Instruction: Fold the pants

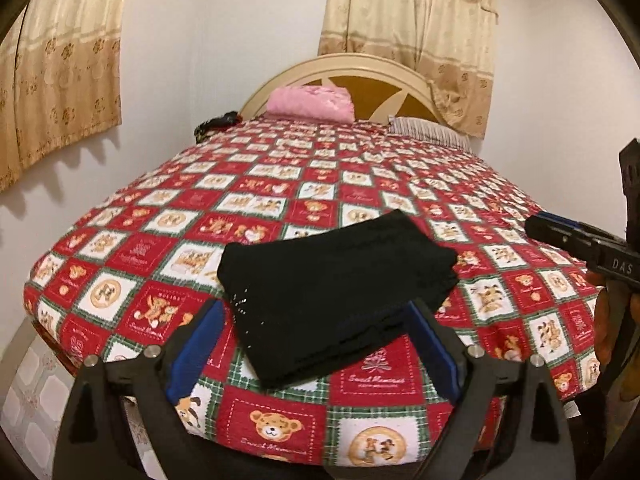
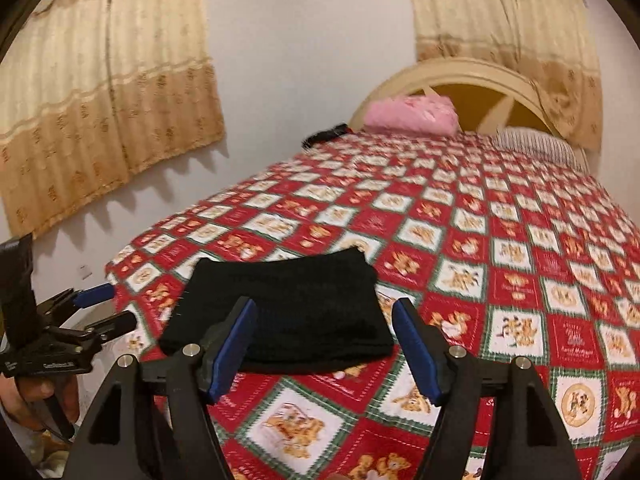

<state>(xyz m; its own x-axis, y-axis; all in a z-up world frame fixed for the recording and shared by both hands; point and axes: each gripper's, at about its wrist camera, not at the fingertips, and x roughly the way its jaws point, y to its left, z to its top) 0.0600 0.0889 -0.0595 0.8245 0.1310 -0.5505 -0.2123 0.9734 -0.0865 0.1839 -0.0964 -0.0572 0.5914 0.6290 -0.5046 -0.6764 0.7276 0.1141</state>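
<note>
The black pants [image 1: 332,292] lie folded into a compact rectangle near the foot of the bed; they also show in the right wrist view [image 2: 288,312]. My left gripper [image 1: 316,320] is open, its blue-padded fingers [image 1: 192,344] spread just in front of the pants' near edge, holding nothing. My right gripper [image 2: 324,312] is open and empty, just short of the pants' near edge. The right gripper shows at the right edge of the left wrist view [image 1: 560,232]; the left gripper shows at the left of the right wrist view [image 2: 104,308].
The bed [image 1: 360,412] has a red, green and white teddy-bear quilt. A pink folded cloth [image 1: 310,104], a dark item [image 1: 216,122] and a striped pillow [image 1: 430,130] lie at the headboard. Beige curtains hang on the walls. Tiled floor lies below the bed's left edge.
</note>
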